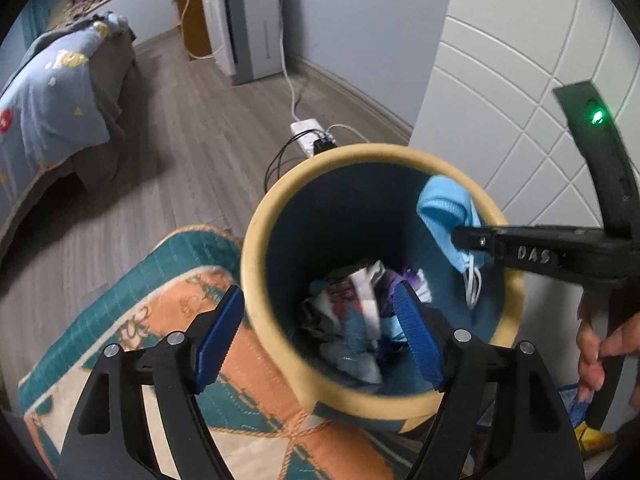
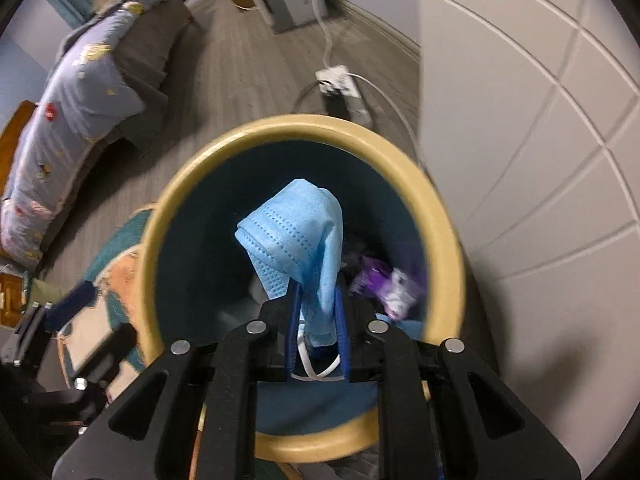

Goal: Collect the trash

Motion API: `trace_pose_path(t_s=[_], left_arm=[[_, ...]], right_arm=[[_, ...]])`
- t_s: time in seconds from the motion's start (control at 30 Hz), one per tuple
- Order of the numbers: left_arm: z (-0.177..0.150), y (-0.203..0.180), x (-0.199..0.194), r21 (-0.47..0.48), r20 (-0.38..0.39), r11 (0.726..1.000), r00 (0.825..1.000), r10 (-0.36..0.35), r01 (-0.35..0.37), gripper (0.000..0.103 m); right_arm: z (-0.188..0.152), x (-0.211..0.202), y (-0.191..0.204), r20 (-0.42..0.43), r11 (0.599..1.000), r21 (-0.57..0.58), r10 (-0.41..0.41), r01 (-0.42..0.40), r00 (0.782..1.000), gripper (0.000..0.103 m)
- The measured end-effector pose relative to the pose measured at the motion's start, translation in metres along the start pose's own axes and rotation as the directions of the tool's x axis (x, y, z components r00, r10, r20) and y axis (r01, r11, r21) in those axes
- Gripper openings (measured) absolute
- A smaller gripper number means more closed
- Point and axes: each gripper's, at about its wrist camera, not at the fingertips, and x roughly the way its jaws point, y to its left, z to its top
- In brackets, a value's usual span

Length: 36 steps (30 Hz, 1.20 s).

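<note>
A round bin with a tan rim (image 1: pixel 256 240) (image 2: pixel 160 216) and dark blue inside stands on the floor. Crumpled paper and wrappers (image 1: pixel 352 320) (image 2: pixel 384 280) lie at its bottom. My right gripper (image 2: pixel 318 312) is shut on a light blue face mask (image 2: pixel 296 236) and holds it over the bin's mouth; it also shows in the left wrist view (image 1: pixel 444 208), with the right gripper (image 1: pixel 464 238) reaching in from the right. My left gripper (image 1: pixel 320 332) is open, with its jaws either side of the bin's near rim.
A patterned teal and orange rug (image 1: pixel 168 320) lies left of the bin. A bed with a blue quilt (image 1: pixel 48 96) stands at left. A power strip with cables (image 1: pixel 310 136) lies behind the bin. A white panelled wall (image 1: pixel 520 80) is at right.
</note>
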Motion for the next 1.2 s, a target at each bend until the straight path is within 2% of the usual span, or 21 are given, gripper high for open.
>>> trace_pose_path(t_s=[0.07,0.1,0.17,0.23,0.33,0.5,0.57,0.67,0.77,0.9,1.07,1.13,1.2], left_arm=[[-0.006,0.008,0.001,-0.016,-0.002,1.000,1.000,0.008,-0.008,0.078],[-0.008,0.011,0.000,-0.023,-0.003,1.000,1.000,0.008,-0.008,0.079],[-0.012,0.017,0.000,-0.041,-0.003,0.999,1.000,0.010,-0.010,0.083],[-0.017,0.022,-0.003,-0.056,0.001,0.998,1.000,0.011,-0.011,0.086],[-0.020,0.025,-0.006,-0.065,0.008,0.998,1.000,0.017,-0.017,0.092],[-0.028,0.022,-0.016,-0.069,0.032,0.997,0.999,0.043,-0.041,0.095],[-0.030,0.019,-0.023,-0.061,0.040,0.996,0.997,0.061,-0.059,0.096],[-0.031,0.011,-0.038,-0.036,0.066,0.996,0.994,0.083,-0.081,0.097],[-0.032,0.002,-0.064,-0.014,0.131,0.992,0.983,0.129,-0.129,0.098],[-0.036,-0.002,-0.100,-0.023,0.182,0.990,0.973,0.139,-0.137,0.098],[-0.051,0.000,-0.152,-0.077,0.245,0.995,0.967,0.075,-0.057,0.098],[-0.053,0.002,-0.167,-0.140,0.221,0.984,0.965,0.140,-0.111,0.098],[-0.055,0.003,-0.180,-0.173,0.215,0.978,0.964,0.156,-0.120,0.098]], right_arm=[[0.000,-0.003,0.006,0.033,1.000,-0.022,0.006,-0.006,0.999,0.036],[0.001,-0.004,0.006,0.046,1.000,-0.025,0.007,-0.006,0.999,0.040],[0.002,-0.007,0.006,0.067,1.000,-0.021,-0.012,0.014,0.998,0.061],[0.004,-0.007,0.001,0.073,0.999,-0.015,-0.031,0.032,0.997,0.069],[0.002,-0.005,-0.005,0.065,0.999,0.002,-0.054,0.054,0.996,0.074],[0.004,-0.011,-0.009,0.085,0.997,0.034,-0.072,0.069,0.994,0.086],[0.003,-0.020,-0.007,0.095,0.996,0.053,-0.075,0.070,0.993,0.098],[-0.001,-0.039,0.000,0.110,0.996,0.062,-0.074,0.068,0.991,0.097],[-0.007,-0.063,0.009,0.111,0.996,0.053,-0.084,0.078,0.990,0.097],[-0.025,-0.109,0.013,0.150,0.994,0.021,-0.111,0.109,0.982,0.097],[-0.071,-0.172,0.034,0.271,0.982,-0.127,-0.102,0.141,0.957,0.097],[-0.087,-0.187,0.041,0.295,0.976,-0.158,-0.101,0.153,0.950,0.097],[-0.105,-0.201,0.050,0.328,0.968,-0.188,-0.099,0.168,0.940,0.097]])
